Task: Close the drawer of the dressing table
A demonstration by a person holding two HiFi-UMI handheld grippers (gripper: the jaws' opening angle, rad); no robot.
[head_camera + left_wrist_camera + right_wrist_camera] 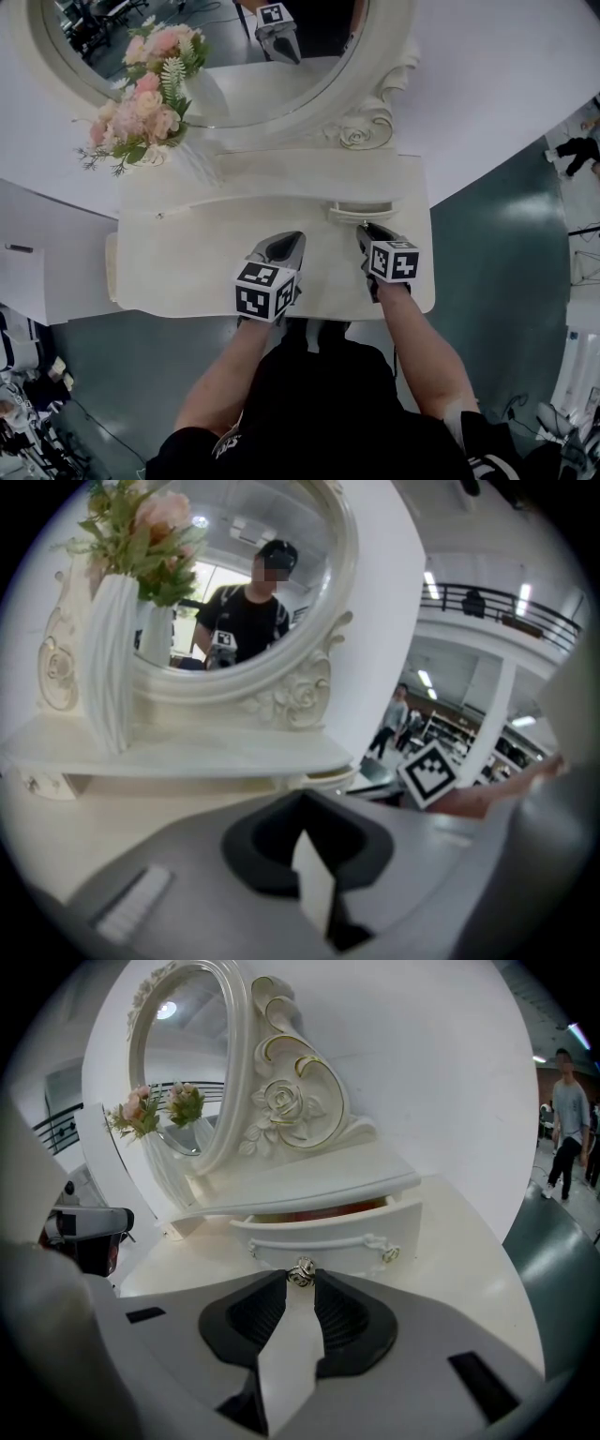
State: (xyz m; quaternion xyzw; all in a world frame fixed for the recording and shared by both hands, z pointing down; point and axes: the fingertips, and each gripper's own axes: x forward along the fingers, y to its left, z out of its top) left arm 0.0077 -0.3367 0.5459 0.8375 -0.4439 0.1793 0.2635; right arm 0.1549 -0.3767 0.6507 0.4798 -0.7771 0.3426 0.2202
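Observation:
The cream dressing table (pixel 178 267) has a small drawer (pixel 361 211) under its raised shelf, pulled out a little; a dark gap shows above the drawer front (pixel 328 1239). My right gripper (pixel 367 232) points at the drawer, and its jaws (pixel 301 1281) are closed on the small metal rose knob (pixel 301 1271). My left gripper (pixel 284 244) hangs over the middle of the tabletop, shut and holding nothing; in its own view the tips (pixel 305 803) meet above the bare top.
A white vase of pink flowers (pixel 141 103) stands at the shelf's left end, next to the oval mirror (pixel 216 56) with its carved frame (pixel 281 1101). Grey-green floor (pixel 497 272) lies right of the table. People stand far off (pixel 565 1101).

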